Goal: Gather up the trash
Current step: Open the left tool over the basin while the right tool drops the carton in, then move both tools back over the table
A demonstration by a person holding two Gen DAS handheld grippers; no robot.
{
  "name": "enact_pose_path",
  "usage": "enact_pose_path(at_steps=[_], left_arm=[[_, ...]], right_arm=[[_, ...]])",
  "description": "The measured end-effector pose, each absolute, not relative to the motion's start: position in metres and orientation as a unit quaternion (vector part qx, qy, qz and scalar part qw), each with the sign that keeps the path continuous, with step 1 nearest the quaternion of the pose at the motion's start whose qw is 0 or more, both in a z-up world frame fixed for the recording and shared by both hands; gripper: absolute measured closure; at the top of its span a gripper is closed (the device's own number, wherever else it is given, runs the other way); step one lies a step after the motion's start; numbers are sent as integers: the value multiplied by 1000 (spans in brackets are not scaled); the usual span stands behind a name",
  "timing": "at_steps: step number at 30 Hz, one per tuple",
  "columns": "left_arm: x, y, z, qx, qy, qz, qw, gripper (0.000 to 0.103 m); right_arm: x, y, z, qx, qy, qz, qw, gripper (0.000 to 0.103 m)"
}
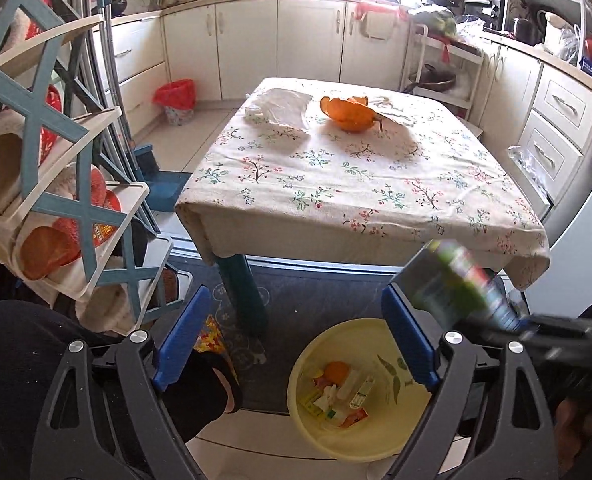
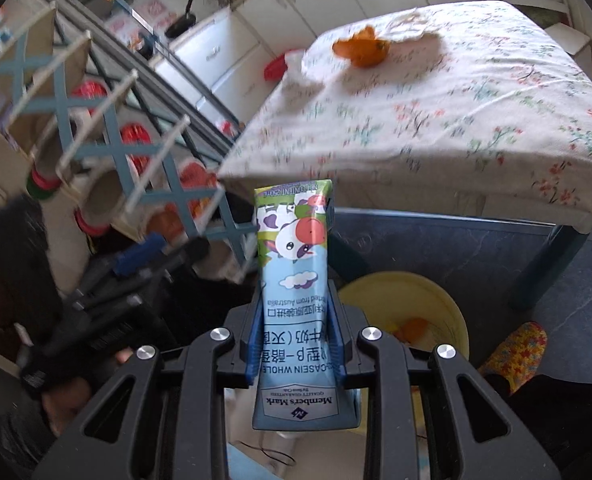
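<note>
Milk carton (image 2: pixel 293 264) sat clenched upside down in the right gripper (image 2: pixel 296 344) jaws, its bottom end cut off by the frame. Left gripper (image 1: pixel 296 340) jaws hung wide apart, nothing between them, over the yellow bucket (image 1: pixel 376 444) of scraps. Orange peel (image 1: pixel 350 114) and a white wrapper (image 1: pixel 281 110) lay on the tabletop (image 1: pixel 356 184); the carton was just a blur in the left view.

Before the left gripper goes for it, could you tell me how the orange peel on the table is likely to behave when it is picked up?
The orange peel sits as an open, hollow cup with curled edges, so it is probably light and may flex or tear under the pads. Resting loose on the tablecloth, it could slide or rock when nudged. The left gripper stands open and empty.
</note>
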State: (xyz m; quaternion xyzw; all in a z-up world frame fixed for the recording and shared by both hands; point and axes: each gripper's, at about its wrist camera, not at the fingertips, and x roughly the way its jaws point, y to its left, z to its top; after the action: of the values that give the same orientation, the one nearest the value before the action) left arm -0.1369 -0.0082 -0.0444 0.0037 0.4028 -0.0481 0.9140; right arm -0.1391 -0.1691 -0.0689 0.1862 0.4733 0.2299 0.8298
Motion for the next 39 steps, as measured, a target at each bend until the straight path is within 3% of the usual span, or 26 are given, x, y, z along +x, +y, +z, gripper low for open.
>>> enact_pose_path(at_steps=[1, 3, 18, 39], left_arm=[[-138, -8, -44, 3, 401, -48, 915, 19], [-138, -7, -42, 0, 396, -46, 917, 19], [-141, 0, -36, -16, 374, -30, 927, 16], [-140, 3, -35, -20, 367, -22, 930, 14]], right_arm=[[-139, -164, -72, 170, 482, 225, 829, 71], [-139, -158, -79, 145, 498, 214, 828, 56], [-140, -164, -70, 122, 466, 171, 860, 39], [-148, -185, -37, 123, 365, 92, 918, 33]])
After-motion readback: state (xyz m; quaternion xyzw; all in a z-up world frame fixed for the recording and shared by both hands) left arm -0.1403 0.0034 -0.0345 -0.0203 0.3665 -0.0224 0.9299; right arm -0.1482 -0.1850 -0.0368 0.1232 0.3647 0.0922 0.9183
